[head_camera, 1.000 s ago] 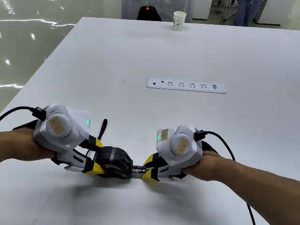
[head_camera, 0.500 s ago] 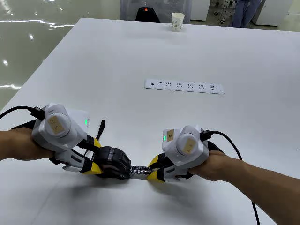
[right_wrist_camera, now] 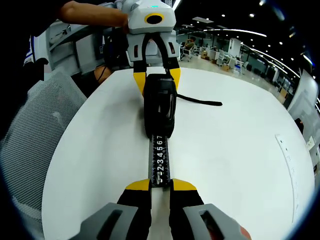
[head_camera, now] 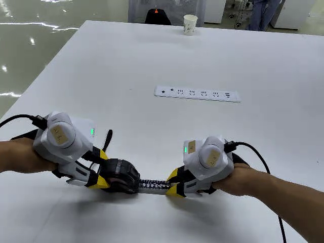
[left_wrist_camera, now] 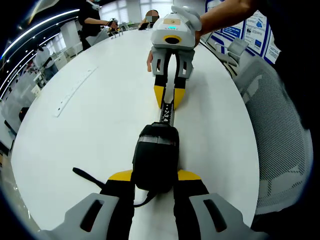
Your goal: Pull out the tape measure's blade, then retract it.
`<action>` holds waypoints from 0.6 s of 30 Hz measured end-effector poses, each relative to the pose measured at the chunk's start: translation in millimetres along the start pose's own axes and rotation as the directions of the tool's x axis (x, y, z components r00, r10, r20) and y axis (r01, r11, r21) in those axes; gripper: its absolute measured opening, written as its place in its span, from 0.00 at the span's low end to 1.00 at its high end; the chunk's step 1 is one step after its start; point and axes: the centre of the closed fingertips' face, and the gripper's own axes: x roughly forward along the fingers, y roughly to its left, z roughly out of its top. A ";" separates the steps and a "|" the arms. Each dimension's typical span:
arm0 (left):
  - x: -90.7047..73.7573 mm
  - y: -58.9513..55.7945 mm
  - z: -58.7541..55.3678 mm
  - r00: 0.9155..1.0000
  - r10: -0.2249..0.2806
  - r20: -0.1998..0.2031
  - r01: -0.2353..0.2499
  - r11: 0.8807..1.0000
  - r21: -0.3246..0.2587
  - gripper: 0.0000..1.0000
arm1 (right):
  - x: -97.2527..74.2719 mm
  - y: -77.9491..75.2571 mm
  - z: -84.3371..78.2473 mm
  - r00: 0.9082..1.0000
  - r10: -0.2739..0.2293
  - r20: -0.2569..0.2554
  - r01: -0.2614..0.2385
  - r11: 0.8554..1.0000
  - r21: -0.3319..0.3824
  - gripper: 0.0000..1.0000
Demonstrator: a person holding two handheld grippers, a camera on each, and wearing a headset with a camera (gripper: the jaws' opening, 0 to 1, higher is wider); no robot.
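Table (head_camera: 152,61): white, matte and wide; it takes up most of the head view and runs to a far edge.
Power strip (head_camera: 197,94): white, 1 row of sockets, flat on the table mid-way up, well apart from both grippers.
Paper cup (head_camera: 190,24): upright near the far edge of the table.
Dark chair (head_camera: 156,15): just beyond that far edge, beside the cup.
Floor (head_camera: 30,30): glossy and pale, mirroring bright lights on the left of the table.
Room: the right gripper view shows a large open hall with ceiling light strips (right_wrist_camera: 260,37) and rows of desks far off; a grey mesh chair (right_wrist_camera: 45,130) stands close to the near table edge.
Tape measure (head_camera: 121,175): black case on the table close to the near edge, between the 2 grippers.
Strap (right_wrist_camera: 200,101): black, trailing from the case across the table.
Left gripper (head_camera: 101,168): yellow-tipped jaws pressed against the 2 sides of the case, gripping it.
Blade (head_camera: 153,185): dark with white printed numbers, drawn out a short way and lying low over the table from the case to the other gripper.
Right gripper (head_camera: 173,183): jaws pinched on the blade's free end.
Cables (head_camera: 253,152): black, 1 from each gripper, lying on the table.
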 end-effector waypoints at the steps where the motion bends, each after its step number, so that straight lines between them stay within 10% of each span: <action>1: -0.2 -0.1 -0.2 1.000 0.000 -0.001 0.000 1.000 0.000 0.24 | -0.8 -0.2 -0.8 1.000 0.000 -0.001 0.000 1.000 0.001 0.09; 18: -2.2 0.4 -0.9 1.000 0.001 -0.003 -0.001 1.000 -0.001 0.24 | -14.0 -1.4 -15.3 1.000 -0.002 -0.014 0.002 1.000 0.012 0.09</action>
